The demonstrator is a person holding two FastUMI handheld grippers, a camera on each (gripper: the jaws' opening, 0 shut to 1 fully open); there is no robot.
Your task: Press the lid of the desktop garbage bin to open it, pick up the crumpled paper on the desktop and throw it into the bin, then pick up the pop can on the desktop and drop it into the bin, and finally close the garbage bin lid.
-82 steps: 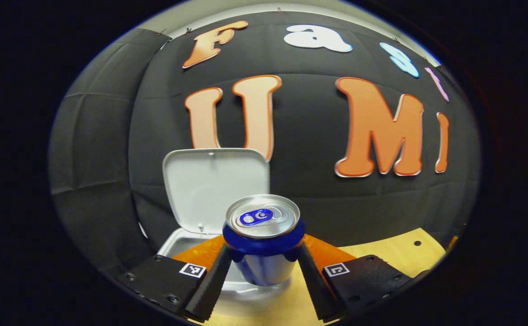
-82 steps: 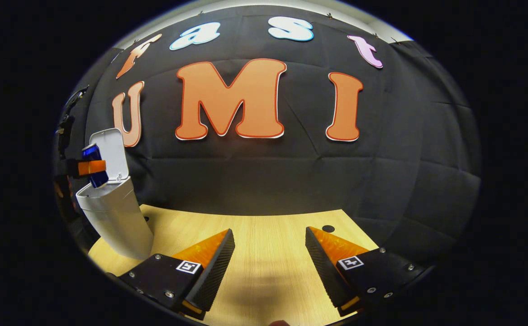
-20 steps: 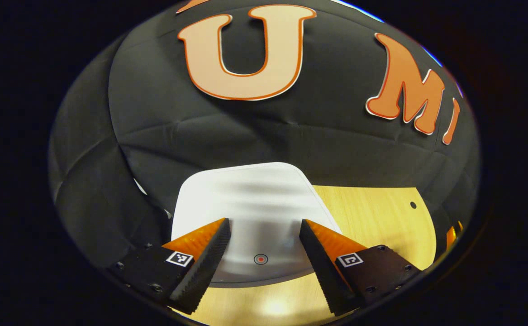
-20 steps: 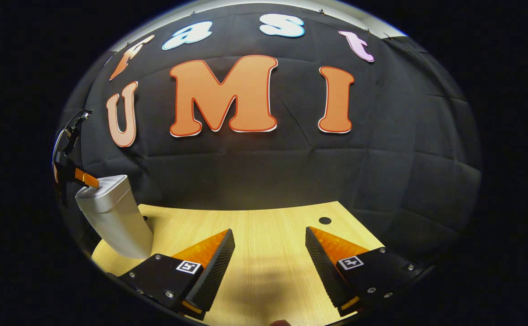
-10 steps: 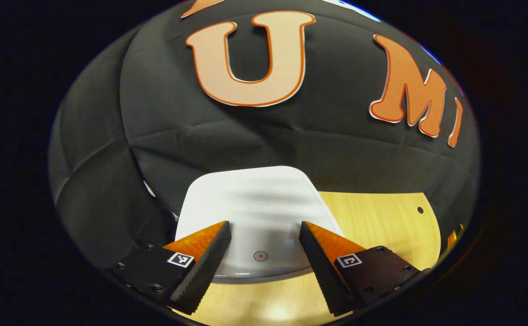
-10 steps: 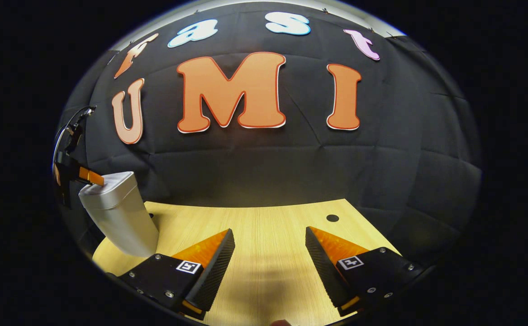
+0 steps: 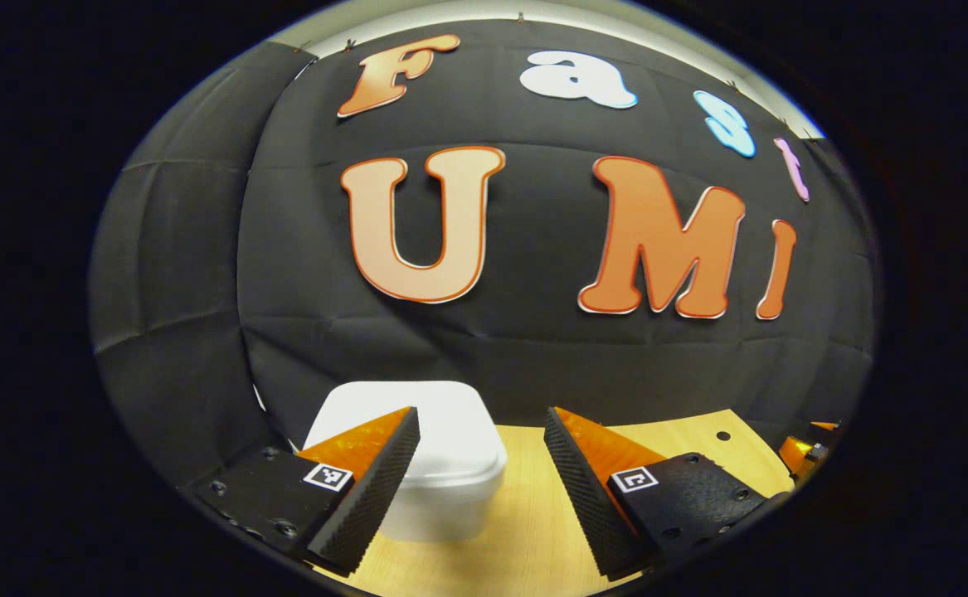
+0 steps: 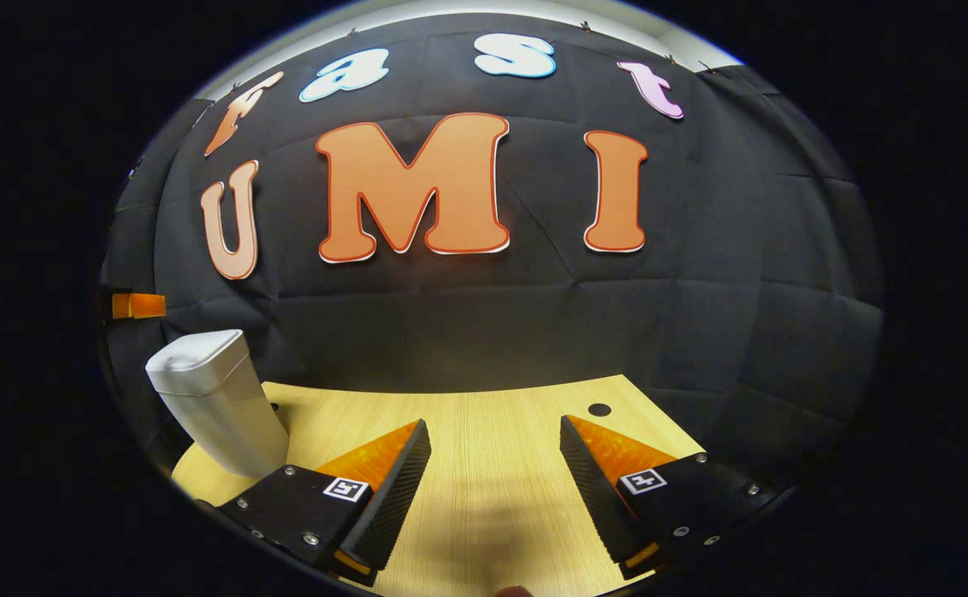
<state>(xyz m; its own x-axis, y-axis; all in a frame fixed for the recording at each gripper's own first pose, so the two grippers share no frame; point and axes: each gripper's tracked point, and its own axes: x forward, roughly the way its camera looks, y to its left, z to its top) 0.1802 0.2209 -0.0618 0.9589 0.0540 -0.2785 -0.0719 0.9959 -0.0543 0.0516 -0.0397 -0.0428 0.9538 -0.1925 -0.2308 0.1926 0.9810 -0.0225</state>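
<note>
Left gripper view, left to right. The white plastic desktop garbage bin (image 7: 442, 464) stands upright on the pale wooden desktop (image 7: 533, 514) with its rounded white lid (image 7: 417, 414) shut flat on top, so nothing of its contents can be seen. The bin sits near the desktop's far edge, close to the black cloth wall (image 7: 185, 348). The left gripper (image 7: 484, 489) hangs above and in front of the bin, touching nothing; its jaws are spread wide and hold nothing, and its near-side finger overlaps the bin's left part. To the right of the bin, bare wood runs to the far edge, where a small dark round hole (image 7: 723, 435) lies.

Right gripper view, left to right. The bin (image 8: 214, 406) stands at the desktop's (image 8: 484, 464) far left corner, lid (image 8: 193, 352) closed; a fingertip of the left gripper (image 8: 137, 305) shows above and left of the bin, apart from it. The right gripper (image 8: 492, 497) hovers over bare wood well to the right of the bin, jaws wide apart and empty. A small dark hole (image 8: 599, 410) lies near the far edge, farther right of the bin.
</note>
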